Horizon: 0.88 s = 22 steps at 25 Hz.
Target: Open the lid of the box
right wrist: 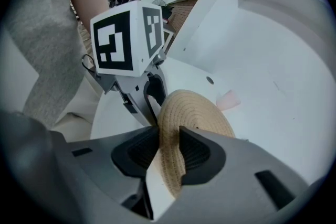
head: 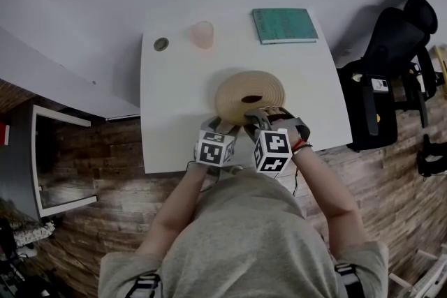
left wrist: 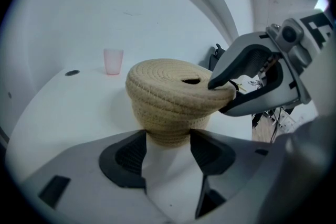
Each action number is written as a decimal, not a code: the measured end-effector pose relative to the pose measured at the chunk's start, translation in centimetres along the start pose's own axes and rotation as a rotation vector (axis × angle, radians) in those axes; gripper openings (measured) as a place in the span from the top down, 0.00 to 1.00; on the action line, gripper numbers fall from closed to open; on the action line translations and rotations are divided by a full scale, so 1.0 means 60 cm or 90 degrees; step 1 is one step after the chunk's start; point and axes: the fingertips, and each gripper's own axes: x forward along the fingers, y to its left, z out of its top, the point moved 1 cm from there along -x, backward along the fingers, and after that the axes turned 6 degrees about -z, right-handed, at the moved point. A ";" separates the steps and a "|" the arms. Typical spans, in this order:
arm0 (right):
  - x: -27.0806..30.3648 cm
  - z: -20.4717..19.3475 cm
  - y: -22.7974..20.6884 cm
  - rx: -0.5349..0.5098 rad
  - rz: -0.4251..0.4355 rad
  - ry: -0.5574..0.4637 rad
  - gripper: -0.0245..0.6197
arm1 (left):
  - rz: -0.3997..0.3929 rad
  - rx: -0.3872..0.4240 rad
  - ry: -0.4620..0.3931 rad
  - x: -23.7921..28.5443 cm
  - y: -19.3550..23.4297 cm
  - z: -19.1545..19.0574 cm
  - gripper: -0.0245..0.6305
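Tongs first: your left gripper [left wrist: 168, 148], low centre of frame, clamps the woven box [left wrist: 169, 126] at its base, probably to steady it. Your right gripper [right wrist: 168, 150] pinches the lid [right wrist: 197, 118] rim, likely for lifting. Lid not yet off, contents hidden. Pink cup [head: 202, 34] sits beyond, upper middle, inside unreadable.

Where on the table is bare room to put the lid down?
Bare: the table's left part, between the dark disc and the near edge; the right part, between the green book and the near edge. Crowded: the far edge by the pink cup; the near middle: left tongs on the woven box, right tongs on its lid.
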 end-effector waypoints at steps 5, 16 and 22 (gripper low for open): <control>-0.010 0.007 -0.009 0.020 -0.014 -0.011 0.78 | 0.001 -0.003 -0.002 0.001 0.000 -0.001 0.60; -0.040 0.031 -0.044 0.077 -0.054 -0.048 0.81 | 0.000 0.001 -0.002 -0.001 0.000 -0.001 0.60; -0.052 0.040 -0.063 0.120 -0.070 -0.067 0.82 | -0.002 0.000 0.002 -0.004 0.001 -0.001 0.60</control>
